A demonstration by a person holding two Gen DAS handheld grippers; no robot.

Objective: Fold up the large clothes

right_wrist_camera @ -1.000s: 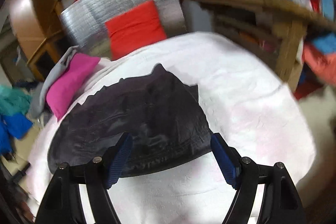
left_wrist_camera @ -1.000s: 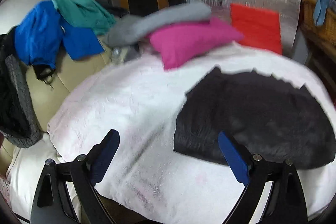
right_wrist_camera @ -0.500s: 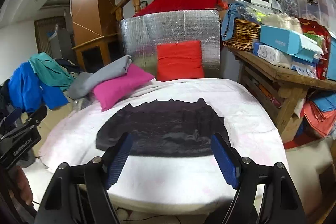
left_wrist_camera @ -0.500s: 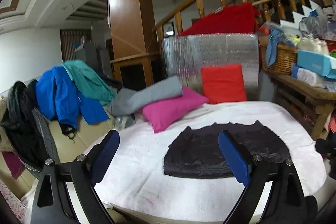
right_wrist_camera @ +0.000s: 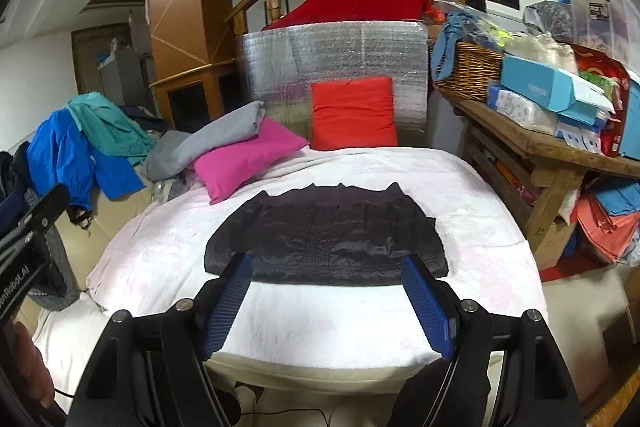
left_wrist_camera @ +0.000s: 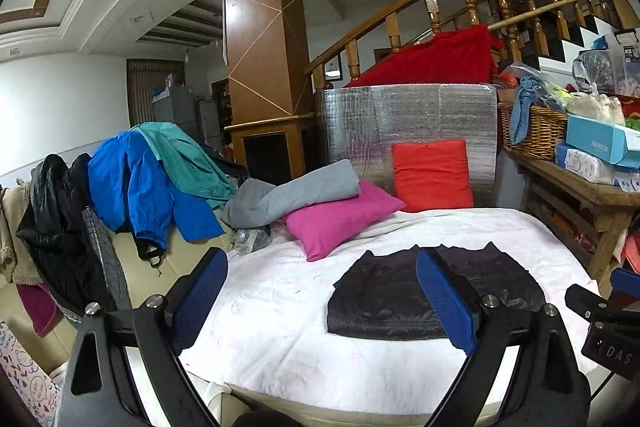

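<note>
The black garment [right_wrist_camera: 326,241] lies flat on the white blanket [right_wrist_camera: 460,187] that covers the bed, nearer the front edge than the pillows and a little right of the middle in the left wrist view. It already looks folded into a compact, roughly rectangular packet, though how many layers it has cannot be told. Its long axis runs left to right across the bed. The straight edge faces the grippers, and the edge with small pointed corners faces away, toward the pink pillow [right_wrist_camera: 244,157] and the red pillow [right_wrist_camera: 354,113].

The left gripper [left_wrist_camera: 320,303] is spread wide, empty, held back from the bed and clear of the cloth. The right gripper [right_wrist_camera: 326,307] is likewise spread and empty, centred just short of the near edge.

If another fold is wanted, it is probably best to pinch the two near corners, one per gripper, taking all layers at once. Lift only slightly and carry them evenly, so the slippery-looking fabric does not slide apart or drag the blanket.
</note>
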